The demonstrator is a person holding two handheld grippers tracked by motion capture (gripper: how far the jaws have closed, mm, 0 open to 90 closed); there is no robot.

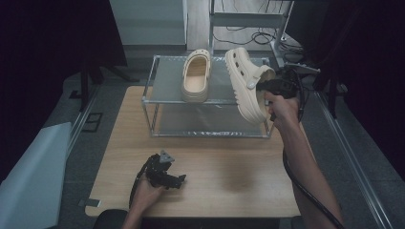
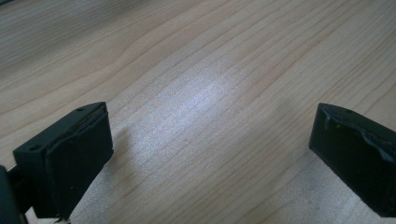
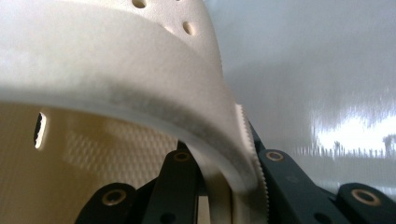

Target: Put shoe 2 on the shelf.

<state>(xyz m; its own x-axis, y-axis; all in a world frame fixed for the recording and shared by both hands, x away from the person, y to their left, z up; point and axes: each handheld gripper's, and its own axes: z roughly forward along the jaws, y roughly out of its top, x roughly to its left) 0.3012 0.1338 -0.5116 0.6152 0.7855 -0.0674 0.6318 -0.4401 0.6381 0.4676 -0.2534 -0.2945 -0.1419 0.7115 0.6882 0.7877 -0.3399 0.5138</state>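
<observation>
A: What is the right gripper (image 1: 268, 89) doing?

B: Its jaws are pinching the side wall of a cream clog (image 1: 248, 85), one jaw inside the shoe and one outside. In the right gripper view the wall of that clog (image 3: 140, 79) is running straight down between them.

A: And where is that shoe sitting?

B: It is hanging in the air, tipped on its side with the sole facing left, at the right end of a metal shelf rack (image 1: 157, 101), level with the top shelf. Whether it is touching the rack I cannot tell.

A: Is anything lying on the rack?

B: A second clog (image 1: 196, 76) is lying on the top shelf, opening upward, toe pointing away, just left of the held one.

A: And the left gripper (image 1: 177, 180)?

B: It is resting low at the near edge of the wooden table (image 1: 229, 162), well apart from the rack. In the left gripper view its jaws are standing wide apart over bare wood (image 2: 205, 93), holding nothing.
</observation>
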